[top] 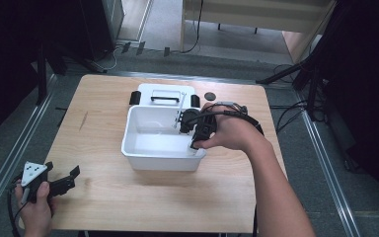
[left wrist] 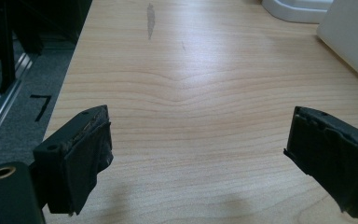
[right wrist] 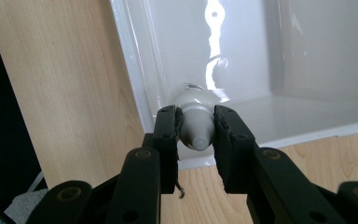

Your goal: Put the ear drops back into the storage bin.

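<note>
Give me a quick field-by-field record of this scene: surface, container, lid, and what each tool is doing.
surface: wooden table
container: white plastic bin, open, mid-table
lid: white lid with black handle, lying flat behind the bin
small item: dark round disc on the table near the lid
right tool: shut on a small white bottle, cap toward the camera, at the bin's corner rim
left tool: open, holding nothing, above the near left table edge

black hand-held gripper point(top: 61, 183), grey triangular plate point(top: 33, 172), bare forearms

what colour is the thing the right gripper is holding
White, a small capped tube; it shows best in the right gripper view.
</note>
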`<state>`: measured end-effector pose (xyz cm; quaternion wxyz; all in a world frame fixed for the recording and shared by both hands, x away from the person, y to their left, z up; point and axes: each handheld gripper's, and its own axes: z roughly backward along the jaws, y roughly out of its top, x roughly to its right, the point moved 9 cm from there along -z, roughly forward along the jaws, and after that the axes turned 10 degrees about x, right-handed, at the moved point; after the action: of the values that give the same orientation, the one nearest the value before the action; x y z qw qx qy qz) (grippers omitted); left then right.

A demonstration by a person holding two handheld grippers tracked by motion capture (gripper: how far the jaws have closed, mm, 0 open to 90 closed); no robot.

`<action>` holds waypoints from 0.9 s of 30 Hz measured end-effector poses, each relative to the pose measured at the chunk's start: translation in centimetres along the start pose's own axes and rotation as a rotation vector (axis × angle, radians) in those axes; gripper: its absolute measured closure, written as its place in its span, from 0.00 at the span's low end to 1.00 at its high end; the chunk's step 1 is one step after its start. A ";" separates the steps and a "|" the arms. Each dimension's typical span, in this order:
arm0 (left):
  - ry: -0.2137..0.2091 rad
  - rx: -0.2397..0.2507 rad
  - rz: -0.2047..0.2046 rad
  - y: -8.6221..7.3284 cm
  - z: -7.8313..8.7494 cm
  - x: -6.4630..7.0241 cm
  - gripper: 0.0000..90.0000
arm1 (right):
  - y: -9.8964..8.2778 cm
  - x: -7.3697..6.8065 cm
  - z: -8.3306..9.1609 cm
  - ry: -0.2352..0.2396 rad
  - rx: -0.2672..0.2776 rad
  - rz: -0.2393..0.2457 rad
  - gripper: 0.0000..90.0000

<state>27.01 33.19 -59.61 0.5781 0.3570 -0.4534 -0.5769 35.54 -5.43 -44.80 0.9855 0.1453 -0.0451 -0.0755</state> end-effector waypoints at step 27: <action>-0.001 -0.001 -0.006 0.0 0.0 0.0 0.08 | -1.7 0.3 -4.6 0.035 -0.030 -0.024 0.80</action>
<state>27.01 33.14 -59.62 0.5763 0.3577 -0.4523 -0.5791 36.09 -5.84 -49.64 0.9872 0.1324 -0.0248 -0.0852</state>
